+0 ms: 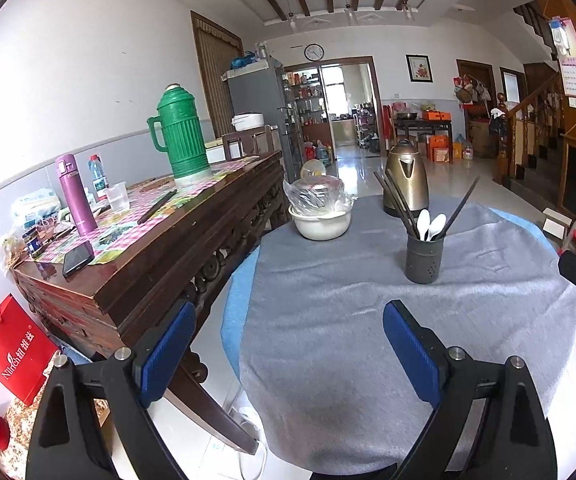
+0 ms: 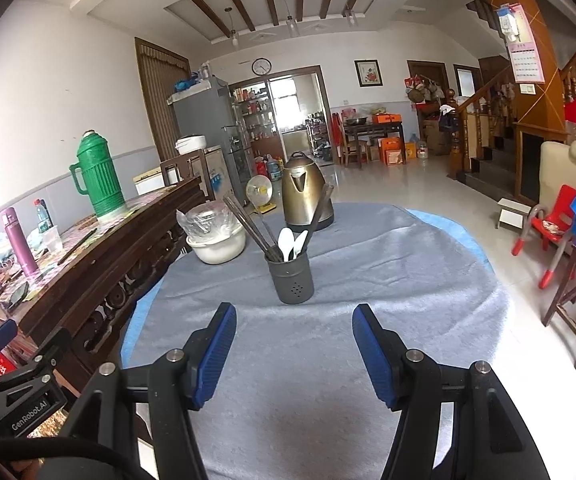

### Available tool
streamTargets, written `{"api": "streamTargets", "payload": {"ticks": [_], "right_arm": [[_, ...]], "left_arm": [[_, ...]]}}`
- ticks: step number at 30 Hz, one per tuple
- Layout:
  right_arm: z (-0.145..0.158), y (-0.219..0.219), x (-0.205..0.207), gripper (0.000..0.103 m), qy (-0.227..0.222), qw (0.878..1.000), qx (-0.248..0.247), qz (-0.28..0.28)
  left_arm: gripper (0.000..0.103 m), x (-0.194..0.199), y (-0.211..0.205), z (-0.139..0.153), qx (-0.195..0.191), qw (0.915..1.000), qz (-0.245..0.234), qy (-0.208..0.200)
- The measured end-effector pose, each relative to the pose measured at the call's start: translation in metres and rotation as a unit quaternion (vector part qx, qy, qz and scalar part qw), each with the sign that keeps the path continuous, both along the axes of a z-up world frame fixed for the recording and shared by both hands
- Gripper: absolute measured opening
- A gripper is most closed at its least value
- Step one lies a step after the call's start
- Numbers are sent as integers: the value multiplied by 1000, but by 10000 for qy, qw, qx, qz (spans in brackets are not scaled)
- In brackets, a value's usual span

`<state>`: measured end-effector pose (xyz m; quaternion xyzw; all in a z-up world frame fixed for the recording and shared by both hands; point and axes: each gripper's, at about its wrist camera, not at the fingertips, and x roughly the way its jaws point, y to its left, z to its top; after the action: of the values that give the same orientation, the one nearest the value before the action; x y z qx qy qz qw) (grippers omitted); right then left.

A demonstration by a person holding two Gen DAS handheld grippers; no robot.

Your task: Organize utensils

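Dark utensil holder (image 2: 291, 278) upright mid-desk on grey cloth (image 2: 328, 360), holding 2 white spoons (image 2: 291, 242) and dark chopsticks (image 2: 248, 224). Kettle (image 2: 306, 194) and covered white bowl (image 2: 216, 244) toward far edge. Left tool (image 1: 288, 352) and right tool (image 2: 294, 354): both spread, empty, above near edge.

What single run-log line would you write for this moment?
left tool: open, empty | right tool: open, empty | utensil holder: upright on grey cloth, chopsticks and white spoons inside | untouched
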<state>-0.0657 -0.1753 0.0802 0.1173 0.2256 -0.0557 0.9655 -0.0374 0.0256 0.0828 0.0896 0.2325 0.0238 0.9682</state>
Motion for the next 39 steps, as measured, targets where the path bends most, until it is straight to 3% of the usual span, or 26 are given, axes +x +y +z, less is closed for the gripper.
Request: {"api": "streamTargets", "payload": {"ticks": [19,39], "right_arm": [[5,-42,-27,64,-99,9990,101,-420],[4,-22,-41,64,-237,9996,27,-129]], "left_arm": [[95,-4,-27,12,57,9994,-347,-4],[95,-11,-18,10,-85,9997,-242,-19]]}}
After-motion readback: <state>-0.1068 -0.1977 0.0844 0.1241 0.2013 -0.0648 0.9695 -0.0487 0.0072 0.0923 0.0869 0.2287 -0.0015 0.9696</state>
